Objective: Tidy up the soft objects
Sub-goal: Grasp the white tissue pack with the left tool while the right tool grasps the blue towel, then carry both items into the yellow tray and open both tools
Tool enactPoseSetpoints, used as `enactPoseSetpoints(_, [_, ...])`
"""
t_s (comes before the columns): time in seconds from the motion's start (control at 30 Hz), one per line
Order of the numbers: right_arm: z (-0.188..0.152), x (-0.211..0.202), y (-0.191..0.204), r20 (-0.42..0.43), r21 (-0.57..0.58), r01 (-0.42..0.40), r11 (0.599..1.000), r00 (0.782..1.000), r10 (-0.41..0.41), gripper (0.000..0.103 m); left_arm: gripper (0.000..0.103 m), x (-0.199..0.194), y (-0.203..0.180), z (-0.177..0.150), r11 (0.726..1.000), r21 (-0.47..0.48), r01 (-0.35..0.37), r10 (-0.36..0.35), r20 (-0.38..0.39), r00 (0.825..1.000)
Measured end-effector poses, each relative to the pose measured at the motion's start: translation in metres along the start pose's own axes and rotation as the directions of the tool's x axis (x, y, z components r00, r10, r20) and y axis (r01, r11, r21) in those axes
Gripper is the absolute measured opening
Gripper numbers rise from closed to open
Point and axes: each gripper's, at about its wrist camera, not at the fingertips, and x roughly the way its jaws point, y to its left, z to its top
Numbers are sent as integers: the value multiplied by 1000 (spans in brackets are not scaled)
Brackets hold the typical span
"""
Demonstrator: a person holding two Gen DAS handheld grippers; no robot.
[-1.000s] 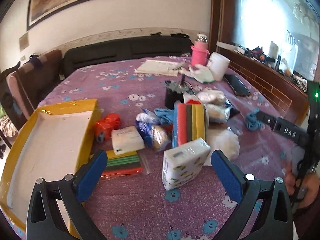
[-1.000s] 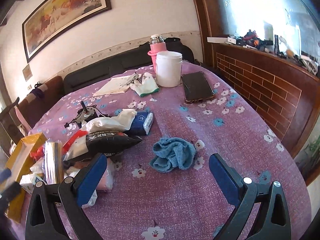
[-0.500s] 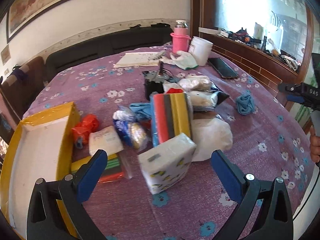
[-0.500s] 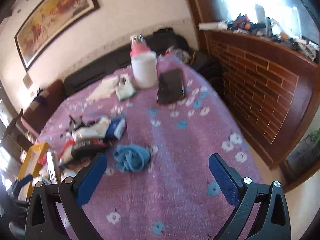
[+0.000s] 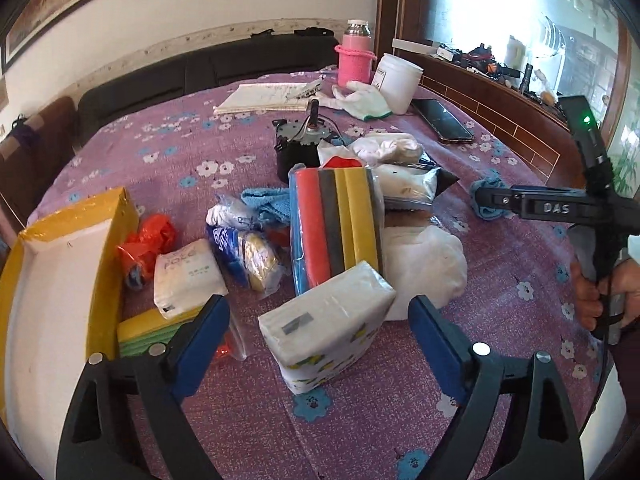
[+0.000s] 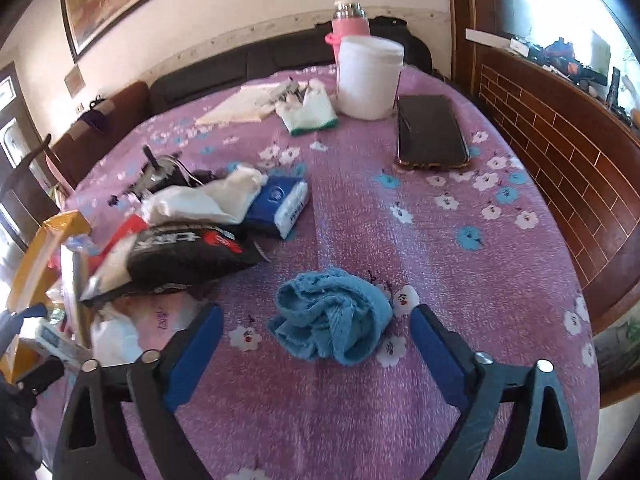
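Since a second ago both tools have dropped closer to the tabletop (image 6: 460,264). Left tool (image 5: 319,336) is narrowing, tissue pack (image 5: 326,326) between its blue pads, no contact that I can see. Right tool (image 6: 316,346) is narrowing too, crumpled blue cloth (image 6: 332,314) between its pads, untouched. I note the yellow box (image 5: 60,264) at the left edge, well apart from the cloth
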Motion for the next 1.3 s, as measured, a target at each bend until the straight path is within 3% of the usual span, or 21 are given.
enactPoseSetpoints(0.17, [2,9,-4,-14,21,-3,1000,1000,3,75,90,1,0,2,1000,-18,-5,5,21,1000])
enactPoseSetpoints(0.3, [1,11,-4,-28,18,31,999,999,-30,51,86,2,-7,1,1000,-6,3,-3,14,1000])
enactPoseSetpoints(0.33, [1,10,-4,-26,28,25,999,999,-24,49,56,2,-9,1,1000,6,-10,10,7,1000])
enactPoseSetpoints(0.37, [1,7,-6,-21,40,17,999,1000,-16,48,44,4,-11,0,1000,16,-14,14,-10,1000])
enactPoseSetpoints(0.67, [-2,-46,19,53,12,-29,1000,998,28,47,43,-43,15,-4,994,-107,37,-30,67,997])
enactPoseSetpoints(0.83, [0,-76,76,84,-90,-111,990,989,119,47,44,-87,50,-10,982,-182,49,-25,131,991])
enactPoseSetpoints(1.0, [3,-80,151,52,-195,-245,950,964,259,47,44,-118,115,-13,950,-310,30,19,156,988])
enactPoseSetpoints(1.17, [12,-54,231,-32,-241,-384,891,921,388,47,45,-116,185,-7,902,-432,-15,82,137,987])
enactPoseSetpoints(1.3, [23,-23,293,-82,-284,-426,859,904,421,48,45,-93,233,-2,849,-527,26,42,117,992])
